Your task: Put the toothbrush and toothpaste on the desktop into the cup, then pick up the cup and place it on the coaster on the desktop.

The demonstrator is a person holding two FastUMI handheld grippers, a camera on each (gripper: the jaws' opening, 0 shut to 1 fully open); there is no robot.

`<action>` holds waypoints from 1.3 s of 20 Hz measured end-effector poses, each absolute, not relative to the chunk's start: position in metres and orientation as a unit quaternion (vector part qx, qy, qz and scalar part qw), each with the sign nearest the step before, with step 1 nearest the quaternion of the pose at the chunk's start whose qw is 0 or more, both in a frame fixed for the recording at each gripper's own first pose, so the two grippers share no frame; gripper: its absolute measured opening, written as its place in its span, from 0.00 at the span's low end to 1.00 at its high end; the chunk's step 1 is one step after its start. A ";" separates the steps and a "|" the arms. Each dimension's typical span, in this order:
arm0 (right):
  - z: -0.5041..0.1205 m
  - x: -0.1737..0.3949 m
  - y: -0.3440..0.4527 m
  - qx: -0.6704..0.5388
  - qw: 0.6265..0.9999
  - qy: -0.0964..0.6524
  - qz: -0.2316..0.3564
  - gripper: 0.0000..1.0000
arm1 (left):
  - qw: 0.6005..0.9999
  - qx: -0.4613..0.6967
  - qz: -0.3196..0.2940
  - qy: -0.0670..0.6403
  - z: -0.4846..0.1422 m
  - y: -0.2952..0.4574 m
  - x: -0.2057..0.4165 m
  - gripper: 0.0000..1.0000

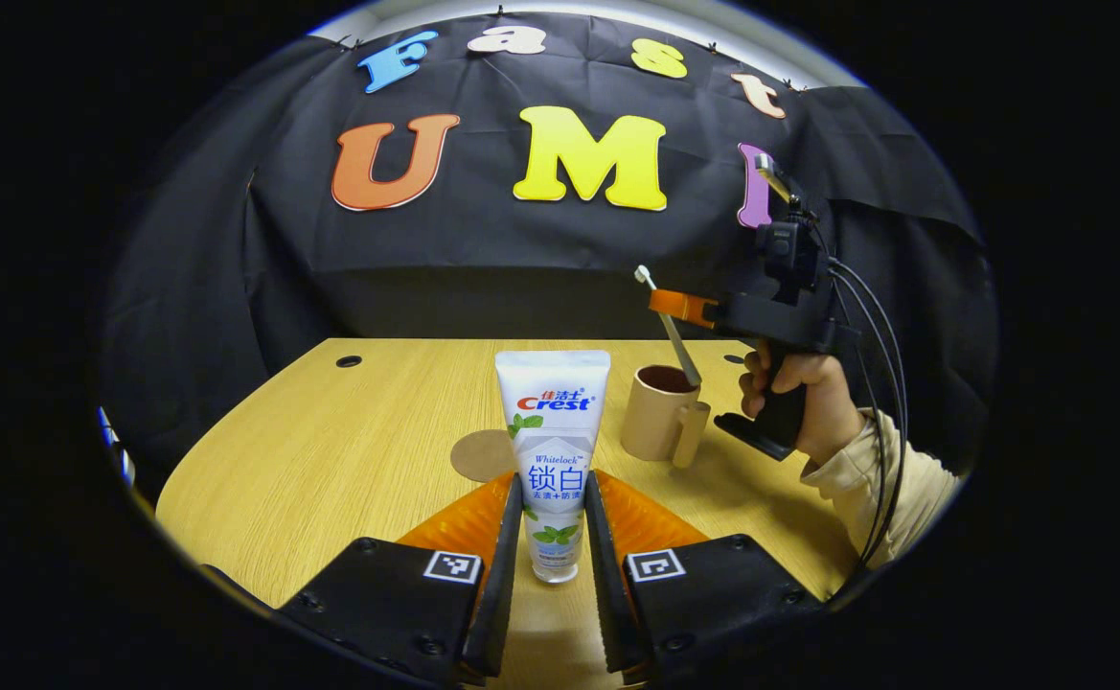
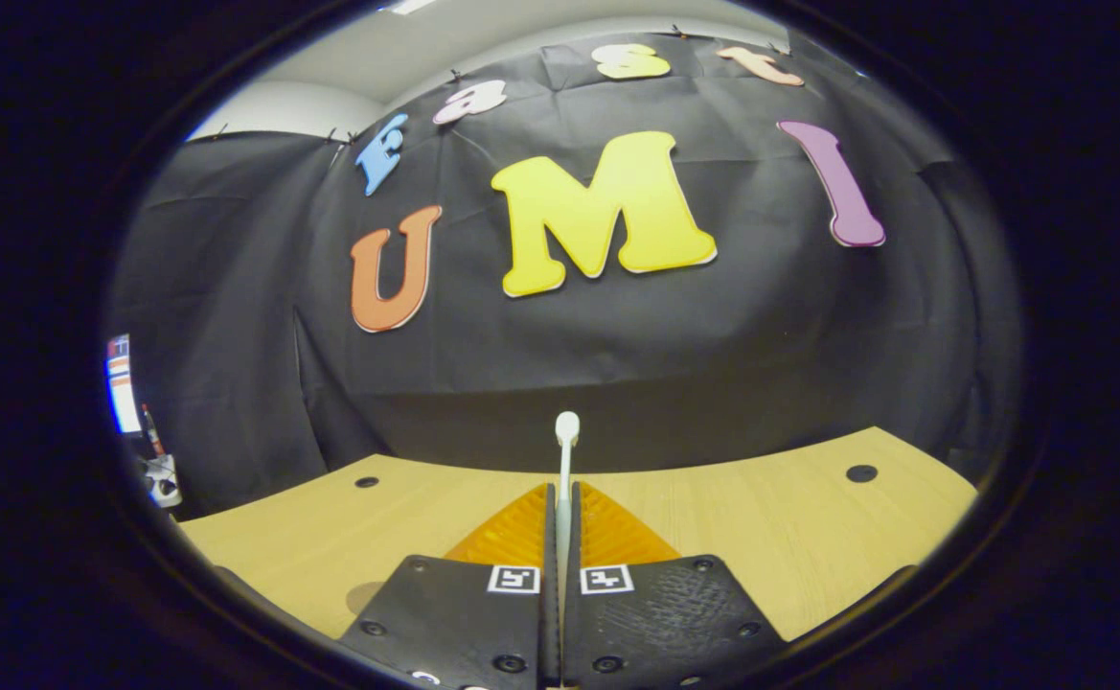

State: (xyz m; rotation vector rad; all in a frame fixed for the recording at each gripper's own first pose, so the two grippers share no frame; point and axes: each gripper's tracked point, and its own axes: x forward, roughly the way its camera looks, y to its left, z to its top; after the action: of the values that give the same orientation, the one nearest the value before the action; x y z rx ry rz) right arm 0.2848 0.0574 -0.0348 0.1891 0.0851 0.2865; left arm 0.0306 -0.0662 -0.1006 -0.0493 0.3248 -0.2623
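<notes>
While pinched in left fingers [image 1: 553, 498], toothpaste [image 1: 552, 450] upright; toothbrush [image 2: 565, 479] in right fingers [image 2: 560, 513].

Both views low over desk [image 1: 330, 450], facing booth wall; right view probably nearer wall.

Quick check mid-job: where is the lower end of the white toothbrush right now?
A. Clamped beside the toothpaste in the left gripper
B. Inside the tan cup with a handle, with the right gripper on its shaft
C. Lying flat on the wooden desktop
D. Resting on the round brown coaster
B: in the left gripper view the white toothbrush slants down into the tan cup with a handle, while the right gripper holds its shaft.
</notes>
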 end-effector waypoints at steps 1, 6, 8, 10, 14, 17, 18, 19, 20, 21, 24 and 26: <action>-0.037 0.287 0.057 0.090 0.985 0.041 0.143 0.00 | 0.978 -0.025 -0.129 0.160 -0.100 -0.068 0.032 0.41; -0.051 0.286 0.056 0.090 0.983 0.064 0.149 0.04 | 0.977 -0.028 -0.129 0.169 -0.104 -0.073 0.036 0.41; -0.045 0.279 0.053 0.096 0.982 0.061 0.150 0.05 | 0.977 -0.024 -0.127 0.170 -0.103 -0.074 0.037 0.41; -0.038 0.270 0.054 0.092 0.981 0.055 0.162 0.07 | 0.977 -0.024 -0.127 0.169 -0.103 -0.077 0.040 0.41; -0.026 0.242 0.051 0.054 0.982 0.035 0.179 0.58 | 0.978 -0.023 -0.127 0.163 -0.094 -0.090 0.061 0.41; -0.021 0.222 0.036 0.040 0.984 0.017 0.170 0.94 | 0.980 -0.021 -0.128 0.152 -0.085 -0.104 0.085 0.41; -0.021 0.218 0.030 0.037 0.986 0.012 0.163 0.95 | 0.980 -0.020 -0.130 0.147 -0.084 -0.109 0.092 0.41; -0.021 0.214 0.022 0.032 0.987 0.010 0.154 0.98 | 0.981 -0.015 -0.130 0.142 -0.082 -0.114 0.100 0.41; -0.023 0.209 0.015 0.029 0.988 0.007 0.150 0.98 | 0.982 -0.010 -0.130 0.138 -0.081 -0.117 0.108 0.41; -0.023 0.206 0.006 0.027 0.989 0.003 0.143 0.98 | 0.982 -0.007 -0.132 0.136 -0.081 -0.122 0.117 0.41; -0.039 0.194 -0.031 0.018 0.995 0.016 0.101 0.98 | 0.982 -0.022 -0.144 0.123 -0.071 -0.140 0.141 0.41; -0.058 0.182 -0.050 0.020 0.996 0.037 0.083 0.98 | 0.984 -0.024 -0.142 0.109 -0.063 -0.147 0.157 0.41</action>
State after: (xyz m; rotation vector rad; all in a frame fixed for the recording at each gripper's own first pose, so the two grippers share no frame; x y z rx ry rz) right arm 0.1822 -0.0504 -0.0584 0.0399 0.0738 0.1657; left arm 0.1569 -0.1468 -0.0626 -0.0476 0.2192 -0.2855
